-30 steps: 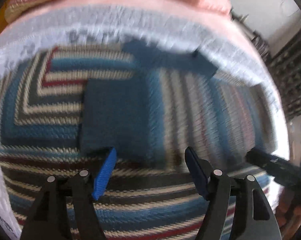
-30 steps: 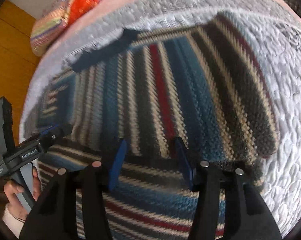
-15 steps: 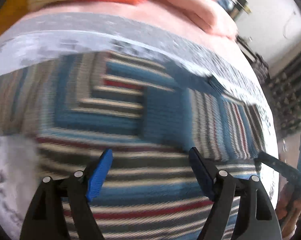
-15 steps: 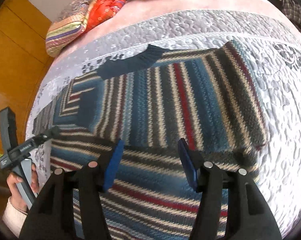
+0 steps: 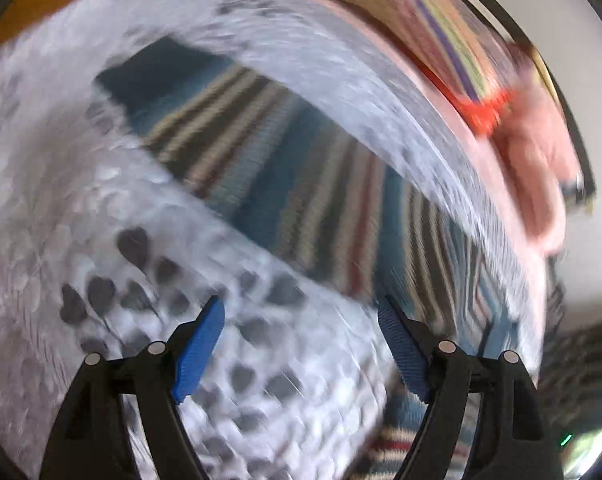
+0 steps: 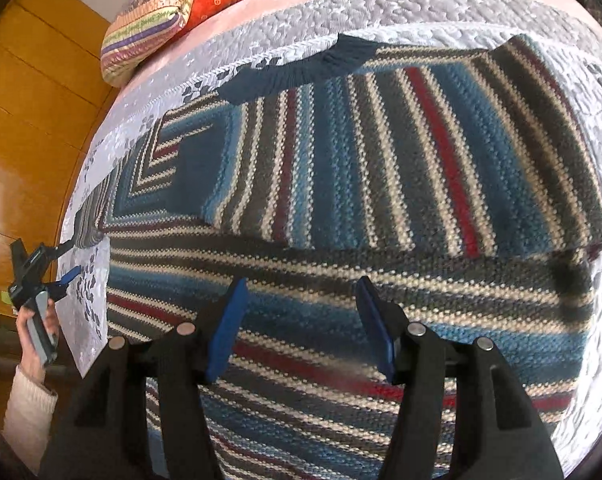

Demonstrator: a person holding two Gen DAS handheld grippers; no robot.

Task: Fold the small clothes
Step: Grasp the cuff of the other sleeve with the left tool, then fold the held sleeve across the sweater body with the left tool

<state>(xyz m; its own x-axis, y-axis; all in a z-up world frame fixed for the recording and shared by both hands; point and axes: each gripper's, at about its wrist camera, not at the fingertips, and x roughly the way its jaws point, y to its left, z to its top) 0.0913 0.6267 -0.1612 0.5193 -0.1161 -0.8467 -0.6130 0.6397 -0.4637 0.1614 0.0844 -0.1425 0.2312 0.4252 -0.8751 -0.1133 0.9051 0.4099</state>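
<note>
Striped sweater (image 6: 381,168) lies flat on the quilted bedspread (image 6: 421,0), filling centre frame, one sleeve folded across. Right gripper (image 6: 301,320) hovers released, empty. Left gripper (image 5: 301,344) spread wide; the blurred view suggests it seeks the far sleeve (image 5: 221,136). Next: pinch that sleeve.

Left claw (image 5: 299,344) spread wide, right claw (image 6: 299,326) likewise, both empty

Coarse knitted wool sweater (image 6: 381,168), quilted cloth bedspread (image 6: 401,4) — glossy wood wall (image 6: 25,128)

Both wrist views close above one sweater (image 6: 381,184)
</note>
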